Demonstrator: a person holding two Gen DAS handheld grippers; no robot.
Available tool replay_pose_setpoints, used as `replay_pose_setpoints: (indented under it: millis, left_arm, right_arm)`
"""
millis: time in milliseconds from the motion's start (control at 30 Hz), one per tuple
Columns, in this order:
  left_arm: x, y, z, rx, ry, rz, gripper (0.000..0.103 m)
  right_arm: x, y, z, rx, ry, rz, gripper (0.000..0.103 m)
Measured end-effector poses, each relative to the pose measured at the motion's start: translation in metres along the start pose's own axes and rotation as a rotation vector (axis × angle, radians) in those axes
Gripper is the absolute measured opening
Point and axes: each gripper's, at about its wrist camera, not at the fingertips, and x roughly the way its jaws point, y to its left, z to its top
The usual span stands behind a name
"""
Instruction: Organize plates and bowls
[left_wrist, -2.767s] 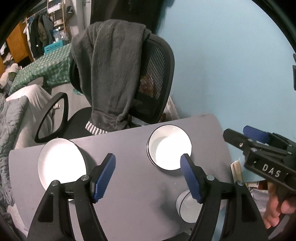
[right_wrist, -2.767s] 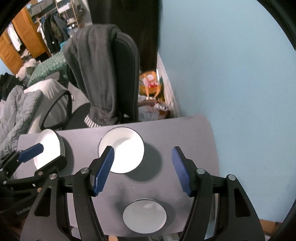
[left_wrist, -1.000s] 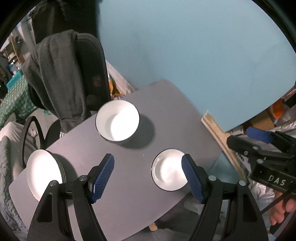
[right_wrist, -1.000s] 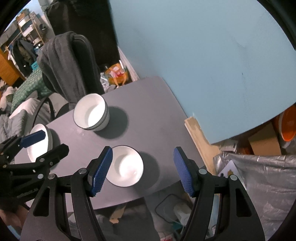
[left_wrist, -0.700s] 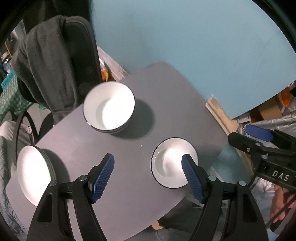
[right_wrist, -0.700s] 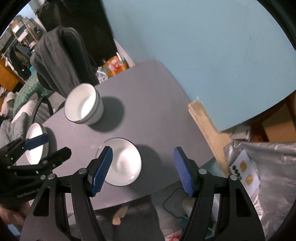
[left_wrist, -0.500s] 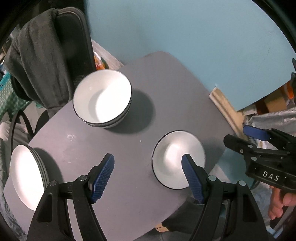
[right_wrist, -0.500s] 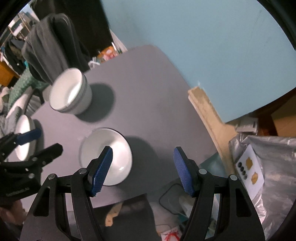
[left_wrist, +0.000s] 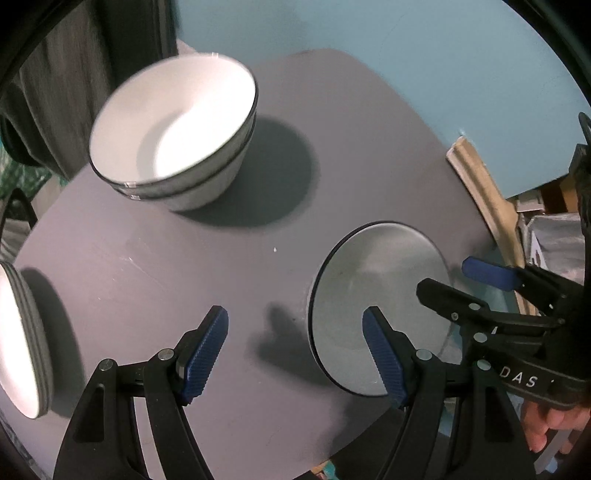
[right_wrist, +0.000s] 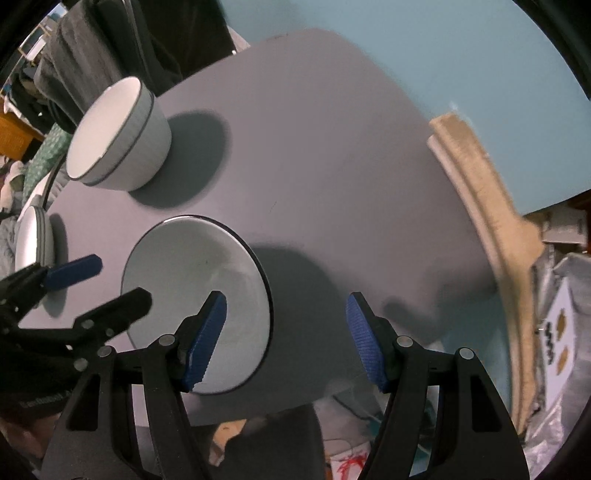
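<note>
Left wrist view: left gripper (left_wrist: 295, 350) gapes wide and empty; small bowl (left_wrist: 376, 306) sits near right on the table (left_wrist: 351, 129), its left rim between the jaws, untouched.
Stacked bowls (left_wrist: 173, 133): far left.
Plates (left_wrist: 22, 339): left edge.
Right wrist view: right gripper (right_wrist: 284, 338) spread, nothing held, straddling the small bowl's (right_wrist: 195, 295) right rim.
Handling: likely rigid, glazed, slippery, breakable (pinch the rim squarely).

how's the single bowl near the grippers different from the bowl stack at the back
The single bowl sits alone near the table's front edge; the bowl stack is several bowls nested, farther back. The single one lies in shadow, the stack is brightly lit. Both are white with dark rims.
</note>
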Motion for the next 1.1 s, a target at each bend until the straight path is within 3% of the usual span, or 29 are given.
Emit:
replay_pose_setpoints:
  millis: [333,467,633,967,1100]
  left_arm:
    - [0.018,0.008,0.002,-0.036,0.012,0.005,0.076]
    - [0.023,0.007,0.001,-0.039,0.020,0.009,0.076]
    - [0.026,0.005,0.002,-0.051,0.038,0.006,0.063]
    - [0.035,0.002,-0.006,-0.037,0.101,-0.020,0.029]
    - [0.035,0.003,-0.008,-0.056,0.118,-0.063,0.013]
  right_arm:
    - [0.024,-0.009,0.005,0.047,0.029,0.021,0.067]
    - [0.027,-0.009,0.005,0.035,0.034,0.016,0.060]
    - [0.026,-0.004,0.006,0.009,0.042,0.020,0.052]
    - [0.028,0.002,0.006,-0.022,0.062,0.040,0.012]
    - [0.027,0.005,0.008,-0.033,0.066,0.030,0.009]
